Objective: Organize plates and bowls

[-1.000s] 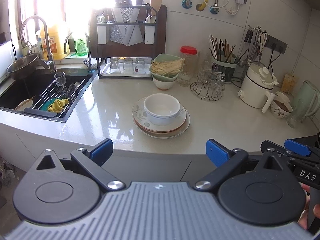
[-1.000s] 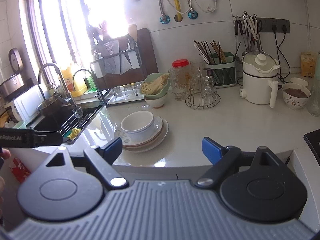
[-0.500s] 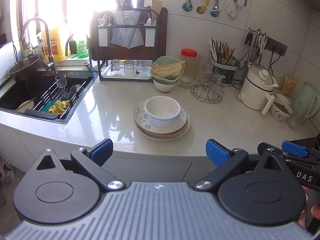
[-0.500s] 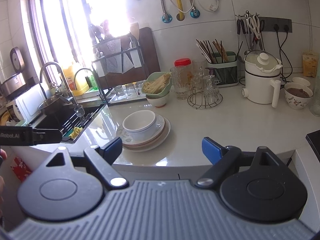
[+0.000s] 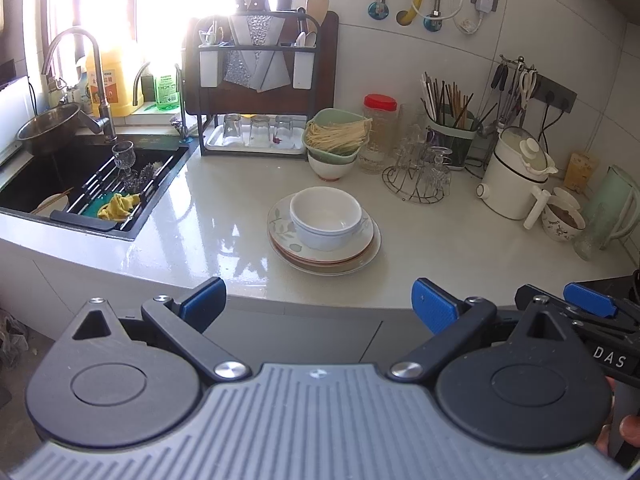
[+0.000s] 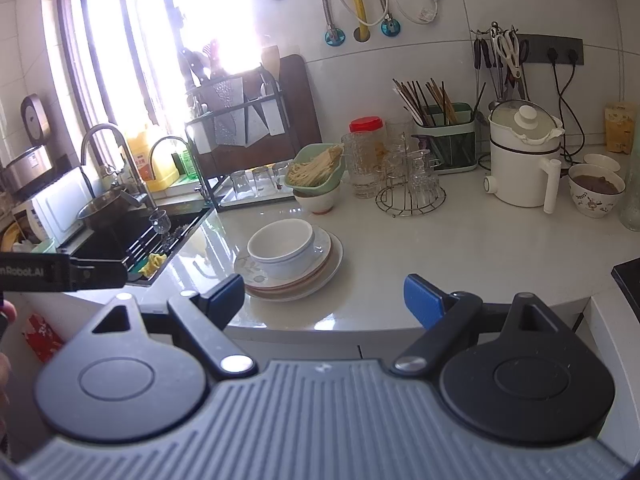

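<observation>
Fingers [image 5: 202,302] of both grippers wide, empty; "DAS" lettering [image 5: 609,357] beside stacked plates [image 5: 324,250], bowl [image 5: 325,216].

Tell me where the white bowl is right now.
The white bowl sits on the stack of plates mid-counter in both wrist views, right of the sink and in front of the green noodle basket.

Both fisheye views look forward and slightly down from just off the front edge of the white countertop [image 5: 440,248], each over its own gripper's body. The left wrist view faces the stack of plates [image 5: 324,246] nearly head-on. The right wrist view sees the same stack [image 6: 292,270] from farther right; both share the sink [image 5: 60,188] and tiled back wall.
</observation>
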Tool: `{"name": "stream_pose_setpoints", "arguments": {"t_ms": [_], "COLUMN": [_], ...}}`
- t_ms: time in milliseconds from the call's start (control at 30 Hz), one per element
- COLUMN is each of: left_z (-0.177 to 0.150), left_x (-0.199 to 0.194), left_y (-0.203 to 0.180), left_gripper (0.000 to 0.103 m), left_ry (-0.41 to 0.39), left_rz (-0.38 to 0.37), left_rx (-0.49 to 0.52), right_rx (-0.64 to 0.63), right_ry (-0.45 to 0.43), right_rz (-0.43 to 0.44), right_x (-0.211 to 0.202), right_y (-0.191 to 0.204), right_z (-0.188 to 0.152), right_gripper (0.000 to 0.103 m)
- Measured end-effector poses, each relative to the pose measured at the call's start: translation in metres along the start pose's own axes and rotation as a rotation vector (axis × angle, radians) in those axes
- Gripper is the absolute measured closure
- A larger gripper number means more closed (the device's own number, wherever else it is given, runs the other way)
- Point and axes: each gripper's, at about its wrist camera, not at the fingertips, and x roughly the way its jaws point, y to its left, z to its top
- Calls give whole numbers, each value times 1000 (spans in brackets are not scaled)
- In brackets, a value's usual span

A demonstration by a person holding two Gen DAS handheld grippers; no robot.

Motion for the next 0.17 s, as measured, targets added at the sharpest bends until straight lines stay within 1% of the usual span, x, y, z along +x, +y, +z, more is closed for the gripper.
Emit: {"name": "stream_pose_setpoints", "arguments": {"t_ms": [167], "left_z": [-1], "left_x": [0], "left_y": [0], "left_gripper": [2], "left_ry": [3], "left_rz": [-5], "left_rx": [3], "right_rx": [2], "right_ry": [-3], "right_rz": [-6], "right_x": [-1], "right_y": [0], "right_z": [-1], "right_gripper": [15]}}
